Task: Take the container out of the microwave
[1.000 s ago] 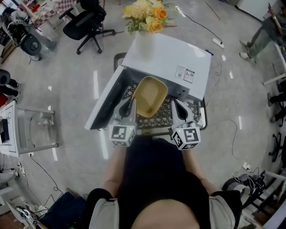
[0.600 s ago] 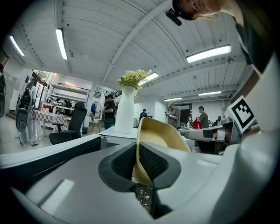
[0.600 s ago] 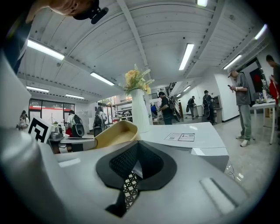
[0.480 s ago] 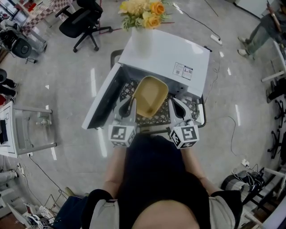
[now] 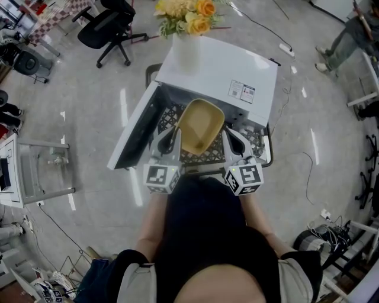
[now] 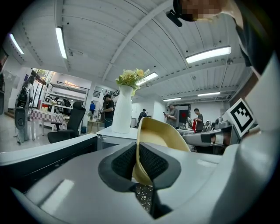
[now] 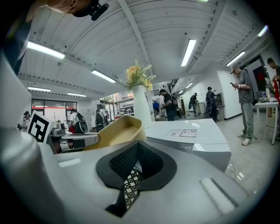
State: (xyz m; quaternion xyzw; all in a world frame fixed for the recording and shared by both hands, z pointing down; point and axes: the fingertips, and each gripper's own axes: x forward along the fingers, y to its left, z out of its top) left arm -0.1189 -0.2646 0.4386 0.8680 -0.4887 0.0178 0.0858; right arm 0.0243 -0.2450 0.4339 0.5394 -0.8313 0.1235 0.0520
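My left claw (image 5: 173, 138) and right claw (image 5: 230, 138) pinch the tan plastic container's (image 5: 200, 124) near rims; it looks lifted clear of the open white microwave (image 5: 237, 68); setting down remains.

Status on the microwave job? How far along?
Done: microwave door open, container out front over the black crate. In hand: left gripper jaws clamp its rim; right gripper looks closed on the opposite edge. Left: carry it clear and set it down.

The container (image 5: 200, 125) is tan-yellow, the microwave (image 5: 222, 68) white, the lattice basket (image 5: 206, 160) black, the flowers (image 5: 188, 12) yellow-orange.
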